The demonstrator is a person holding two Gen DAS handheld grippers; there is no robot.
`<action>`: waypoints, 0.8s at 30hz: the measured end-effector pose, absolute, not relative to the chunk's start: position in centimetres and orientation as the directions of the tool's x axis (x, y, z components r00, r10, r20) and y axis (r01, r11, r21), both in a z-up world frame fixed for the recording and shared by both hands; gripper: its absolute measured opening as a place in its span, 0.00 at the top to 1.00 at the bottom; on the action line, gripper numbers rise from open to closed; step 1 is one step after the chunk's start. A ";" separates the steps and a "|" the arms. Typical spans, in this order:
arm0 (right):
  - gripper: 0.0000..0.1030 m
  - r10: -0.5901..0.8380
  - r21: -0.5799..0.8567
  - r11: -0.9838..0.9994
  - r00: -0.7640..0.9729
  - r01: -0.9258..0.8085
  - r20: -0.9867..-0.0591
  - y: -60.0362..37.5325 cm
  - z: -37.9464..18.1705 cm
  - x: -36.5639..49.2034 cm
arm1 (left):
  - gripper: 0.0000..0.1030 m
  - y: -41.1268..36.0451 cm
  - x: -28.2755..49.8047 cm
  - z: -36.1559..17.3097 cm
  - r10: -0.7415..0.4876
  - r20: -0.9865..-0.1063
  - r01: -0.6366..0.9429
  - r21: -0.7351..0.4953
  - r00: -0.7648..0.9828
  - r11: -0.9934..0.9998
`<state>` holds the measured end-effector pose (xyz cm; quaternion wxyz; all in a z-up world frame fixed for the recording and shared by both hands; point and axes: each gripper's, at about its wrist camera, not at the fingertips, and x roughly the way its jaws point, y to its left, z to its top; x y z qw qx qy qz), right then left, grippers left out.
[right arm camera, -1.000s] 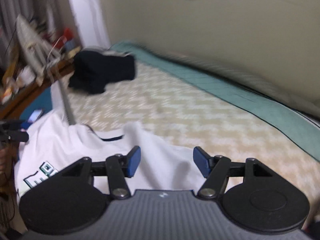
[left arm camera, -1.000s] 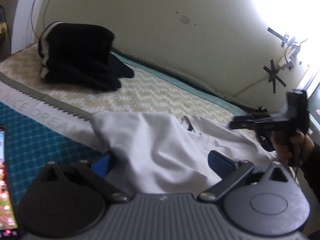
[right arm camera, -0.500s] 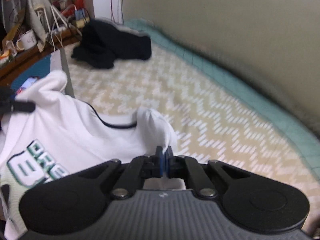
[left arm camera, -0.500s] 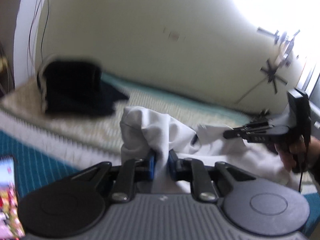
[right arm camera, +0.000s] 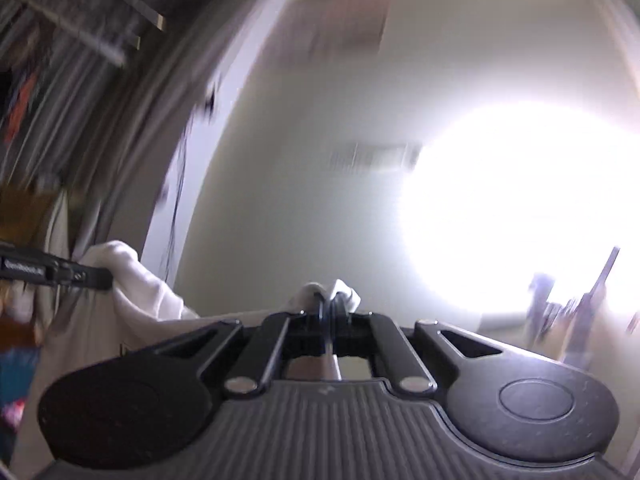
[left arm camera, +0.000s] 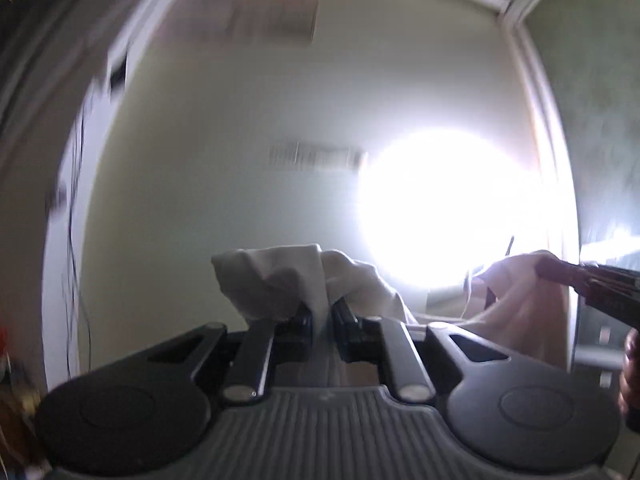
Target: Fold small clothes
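Note:
Both grippers hold a white T-shirt up in the air. My left gripper (left arm camera: 322, 312) is shut on a bunched fold of the white T-shirt (left arm camera: 280, 280), which sticks up above the jaws. My right gripper (right arm camera: 330, 304) is shut on another edge of the white T-shirt (right arm camera: 344, 290). In the left wrist view the right gripper (left arm camera: 576, 276) shows at the far right pinching the cloth. In the right wrist view the left gripper (right arm camera: 60, 272) shows at the far left doing the same. The shirt hangs between them; its lower part is hidden.
Both cameras point up at a pale wall (left arm camera: 240, 160) and a glaring bright window (left arm camera: 448, 208). A white door frame (right arm camera: 240, 80) and cluttered shelves (right arm camera: 48, 80) sit at the left. The bed is out of view. Both frames are motion-blurred.
Both grippers closed on the white T-shirt on the bed and have lifted it high. The views have tilted upward from the bed to the wall and window.

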<state>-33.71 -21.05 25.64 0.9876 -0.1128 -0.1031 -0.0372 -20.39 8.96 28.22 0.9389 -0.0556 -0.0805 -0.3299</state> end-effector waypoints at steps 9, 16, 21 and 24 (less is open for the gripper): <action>1.00 -0.108 -0.165 0.964 0.874 0.209 0.474 -18.6 39.3 -42.5 | 0.89 8.6 -27.6 39.0 -0.481 0.459 0.540 0.003 0.747 0.842; 1.00 -0.176 -0.130 0.961 0.904 0.243 0.390 -21.3 42.9 -39.4 | 0.89 3.2 -22.8 38.9 -0.518 0.337 0.532 0.057 0.786 0.845; 1.00 -0.229 -0.064 0.967 0.949 0.248 0.214 -26.5 37.4 -32.9 | 0.88 -2.7 -14.2 32.0 -0.537 0.121 0.533 0.063 0.835 0.844; 1.00 -0.256 -0.038 0.965 0.964 0.259 0.072 -29.6 32.3 -26.6 | 0.88 -6.9 -7.6 25.9 -0.514 -0.040 0.516 0.060 0.857 0.855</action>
